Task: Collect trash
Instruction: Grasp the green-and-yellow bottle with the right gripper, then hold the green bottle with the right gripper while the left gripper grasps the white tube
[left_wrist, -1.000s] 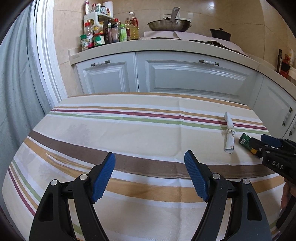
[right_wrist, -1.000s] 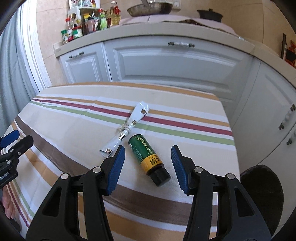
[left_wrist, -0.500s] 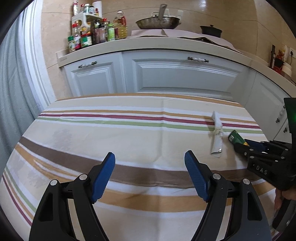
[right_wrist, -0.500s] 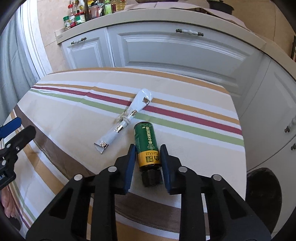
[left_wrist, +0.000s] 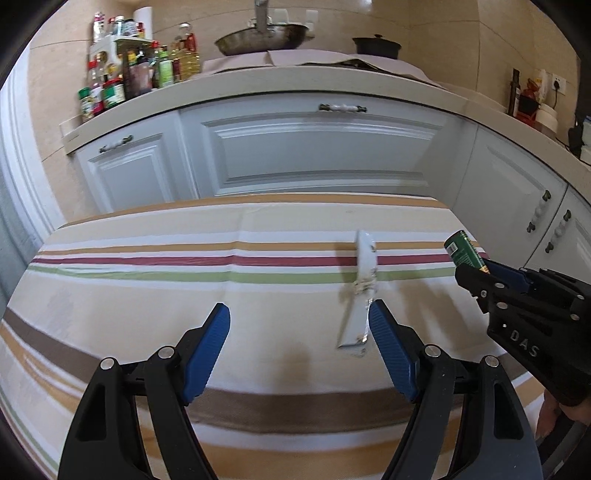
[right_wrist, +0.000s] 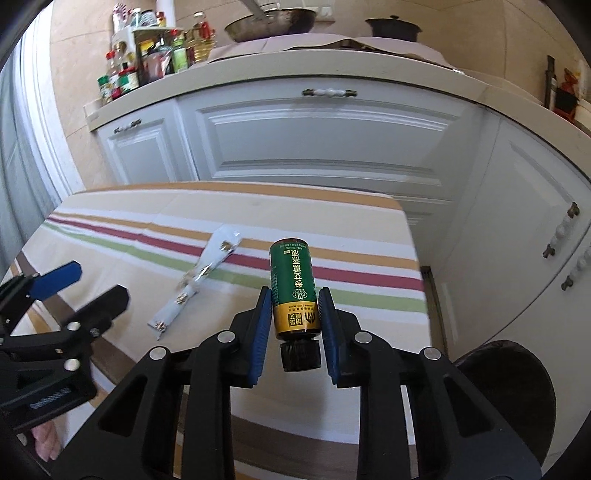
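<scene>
We have lifted the green bottle (right_wrist: 293, 288) off the striped tablecloth (right_wrist: 122, 221); our right gripper (right_wrist: 293, 325) clenches it.
Its long axis runs along the fingers, black cap toward us. One bottle, one white wrapper (left_wrist: 360, 291) lying lengthwise beside our left gripper (left_wrist: 299, 354), its jaws spread wide.

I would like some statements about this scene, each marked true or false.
1. The right gripper holds the green bottle. True.
2. The bottle's black cap points away from the camera. False: the cap is at the near end, toward the camera.
3. The left gripper is shut on the white wrapper. False: it is open, and the wrapper lies on the tablecloth.
4. A pan sits on the counter behind the table. True.
5. The cabinet doors are open. False: they are closed.
</scene>
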